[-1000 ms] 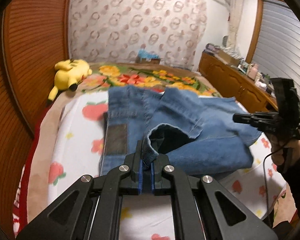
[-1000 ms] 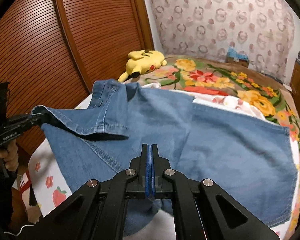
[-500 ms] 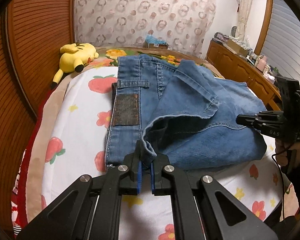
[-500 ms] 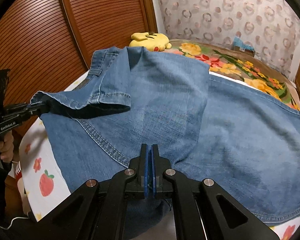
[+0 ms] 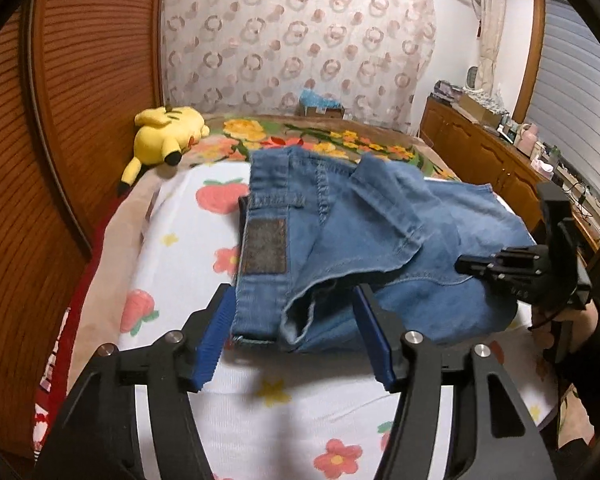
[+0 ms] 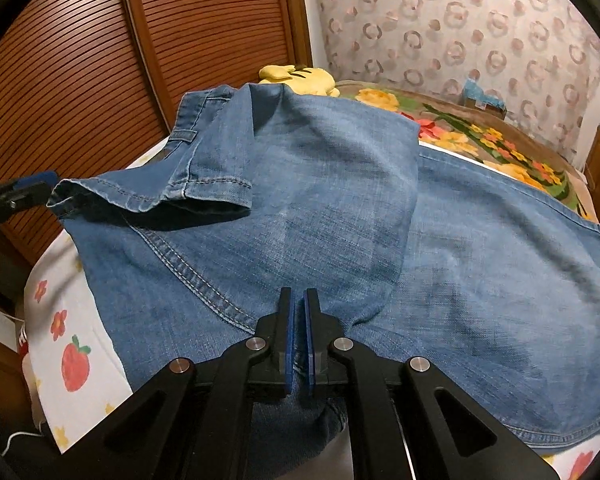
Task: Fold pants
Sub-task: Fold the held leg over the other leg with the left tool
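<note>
Blue jeans (image 5: 380, 240) lie folded across the bed, a brown waistband patch (image 5: 265, 246) facing up. My left gripper (image 5: 291, 292) straddles the near corner; its jaws are opening, and the leg hem (image 5: 296, 320) lies loose between the blue pads, touching neither. From the right wrist, the jeans (image 6: 340, 200) fill the view. My right gripper (image 6: 298, 292) is shut on a fold of denim at the near edge. The left gripper's fingertips (image 6: 40, 182) show at the far left, beside the hem corner. The right gripper (image 5: 466, 266) appears on the jeans' right side.
A yellow plush toy (image 5: 164, 132) lies by the slatted wooden doors (image 5: 80, 120) at the bed's far left. The strawberry-print sheet (image 5: 180, 260) surrounds the jeans. A cluttered wooden dresser (image 5: 480, 156) lines the right wall. A person's hand (image 5: 556, 328) holds the right gripper.
The lifted leg of the jeans came down onto the rest. My left gripper's jaws have spread and let go of the hem. The right gripper sank and stays shut on the denim.
</note>
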{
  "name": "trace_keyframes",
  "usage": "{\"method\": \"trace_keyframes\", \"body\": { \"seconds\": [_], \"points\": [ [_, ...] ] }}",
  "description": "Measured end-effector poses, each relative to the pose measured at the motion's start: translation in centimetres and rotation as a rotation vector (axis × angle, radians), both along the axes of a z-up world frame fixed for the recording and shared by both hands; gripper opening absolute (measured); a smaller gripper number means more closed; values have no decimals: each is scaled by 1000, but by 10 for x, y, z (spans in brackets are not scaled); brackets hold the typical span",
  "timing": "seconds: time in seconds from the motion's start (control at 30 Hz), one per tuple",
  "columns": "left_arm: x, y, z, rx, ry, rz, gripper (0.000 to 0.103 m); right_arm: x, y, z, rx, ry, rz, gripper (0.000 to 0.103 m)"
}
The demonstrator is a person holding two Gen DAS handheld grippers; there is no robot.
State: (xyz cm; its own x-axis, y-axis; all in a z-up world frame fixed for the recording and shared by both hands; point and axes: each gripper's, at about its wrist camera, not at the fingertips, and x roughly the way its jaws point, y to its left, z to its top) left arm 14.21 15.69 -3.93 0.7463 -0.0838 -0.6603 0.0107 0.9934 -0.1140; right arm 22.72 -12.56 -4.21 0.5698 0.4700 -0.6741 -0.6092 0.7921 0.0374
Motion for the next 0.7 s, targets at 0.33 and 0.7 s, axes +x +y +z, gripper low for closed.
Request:
{"method": "trace_keyframes", "body": {
  "seconds": [0.33,0.7],
  "points": [
    [42,-48,6,29,-12,-121,62,-10,0,-7,-5,-42,-12,7],
    [89,-87,-26,67,115,-228,62,-19,-5,2,-17,-79,-66,58]
  ]
}}
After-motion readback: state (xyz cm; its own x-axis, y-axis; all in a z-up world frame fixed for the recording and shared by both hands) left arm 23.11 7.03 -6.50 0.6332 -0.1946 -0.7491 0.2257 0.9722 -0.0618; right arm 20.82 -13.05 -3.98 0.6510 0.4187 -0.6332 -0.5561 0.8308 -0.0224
